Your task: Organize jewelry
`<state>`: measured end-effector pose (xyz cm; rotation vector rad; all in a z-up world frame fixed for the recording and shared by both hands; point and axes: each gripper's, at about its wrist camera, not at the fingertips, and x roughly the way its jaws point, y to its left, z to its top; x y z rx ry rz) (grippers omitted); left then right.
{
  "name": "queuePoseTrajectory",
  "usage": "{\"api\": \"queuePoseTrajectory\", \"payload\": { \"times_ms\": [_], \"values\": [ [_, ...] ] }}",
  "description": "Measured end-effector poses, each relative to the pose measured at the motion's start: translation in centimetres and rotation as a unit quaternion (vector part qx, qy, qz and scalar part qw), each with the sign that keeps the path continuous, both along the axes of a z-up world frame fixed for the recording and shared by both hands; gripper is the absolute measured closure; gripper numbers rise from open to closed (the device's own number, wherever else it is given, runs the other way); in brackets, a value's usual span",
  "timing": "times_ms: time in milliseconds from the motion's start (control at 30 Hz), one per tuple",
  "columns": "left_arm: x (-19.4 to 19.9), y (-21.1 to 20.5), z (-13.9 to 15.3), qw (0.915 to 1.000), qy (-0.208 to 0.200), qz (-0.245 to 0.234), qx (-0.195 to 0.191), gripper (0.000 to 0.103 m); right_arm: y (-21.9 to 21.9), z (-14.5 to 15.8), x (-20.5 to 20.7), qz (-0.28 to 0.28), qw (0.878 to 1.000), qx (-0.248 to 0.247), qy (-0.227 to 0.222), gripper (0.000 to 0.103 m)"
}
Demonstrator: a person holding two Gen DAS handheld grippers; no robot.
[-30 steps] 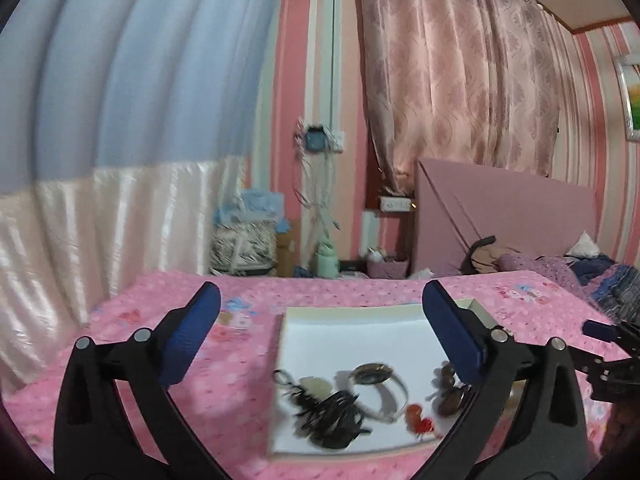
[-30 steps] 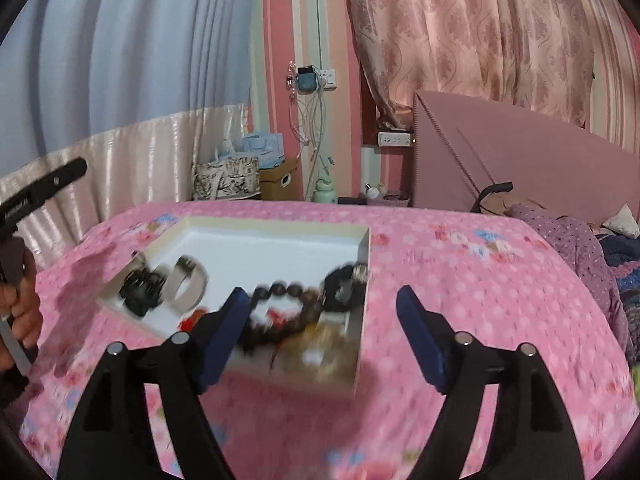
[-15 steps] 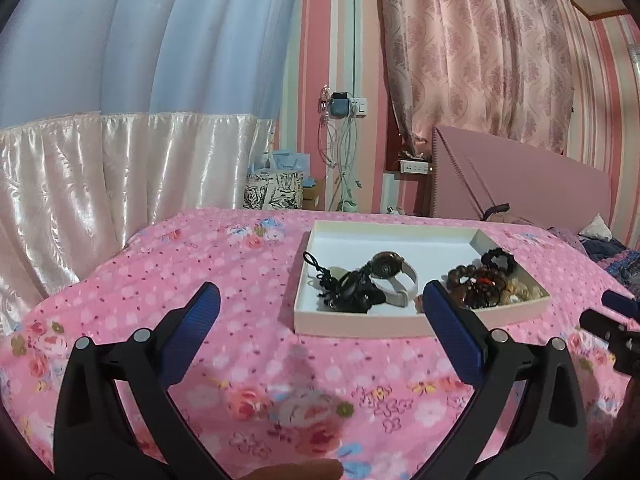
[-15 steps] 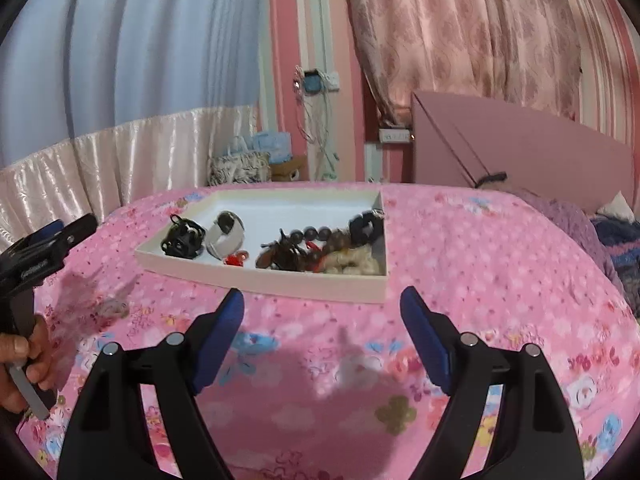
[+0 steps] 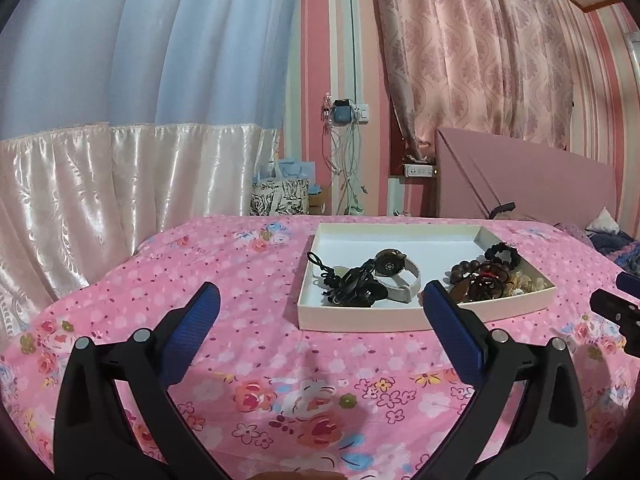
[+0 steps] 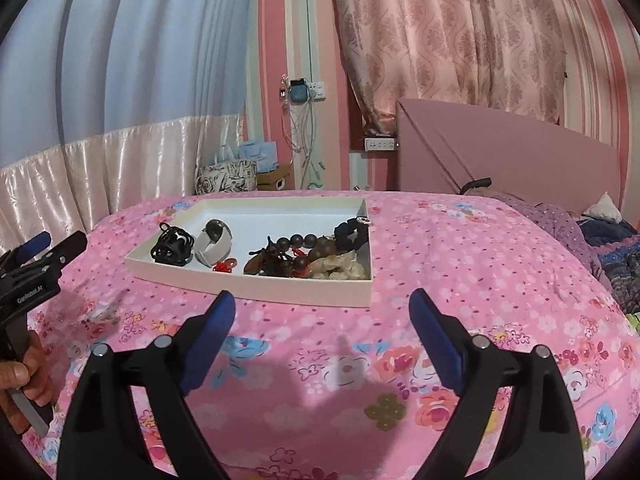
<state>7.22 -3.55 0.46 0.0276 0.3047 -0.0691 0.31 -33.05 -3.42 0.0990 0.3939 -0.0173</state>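
A shallow white tray (image 5: 360,322) lies flat on the bed's pink floral bedspread (image 5: 248,264), its long axis running across the left wrist view and its near wall facing both grippers; every piece of jewelry sits inside it, crowded toward that near wall. Toward the tray's left end lies a tangle of black cord (image 5: 352,286); just beside it a wristwatch (image 5: 394,266) with a pale strap stands on edge, its round face turned up and toward the left gripper, its strap curling off to the right. Toward the tray's right end a bracelet of dark wooden beads (image 6: 304,242) arcs along the tray's length, a small red knot (image 6: 224,266) lies near the front wall, a black scrunchie (image 6: 352,232) leans against the right wall, and pale beads (image 6: 340,268) fill the front right corner. The left gripper (image 5: 320,304) hovers short of the tray's near wall, jaws wide with only bedspread between them; the right gripper (image 6: 322,306) does likewise nearer the tray's right end, its jaws opening and holding nothing. A hand (image 6: 20,380) grips the left gripper's handle.
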Motion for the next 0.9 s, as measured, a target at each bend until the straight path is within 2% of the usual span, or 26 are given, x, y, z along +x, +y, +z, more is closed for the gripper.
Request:
{"api": "queuePoseTrajectory", "payload": {
  "times_ms": [767, 900],
  "values": [
    [-0.47, -0.50, 0.17, 0.9999, -0.007, -0.007, 0.012, 0.003, -0.42, 0.21, -0.09, -0.008, 1.000, 0.005, -0.003, 0.012],
    [-0.45, -0.22, 0.20, 0.9999, -0.005, -0.009, 0.004, 0.003, -0.45, 0.16, -0.06, -0.006, 1.000, 0.007, -0.002, 0.011]
  ]
}}
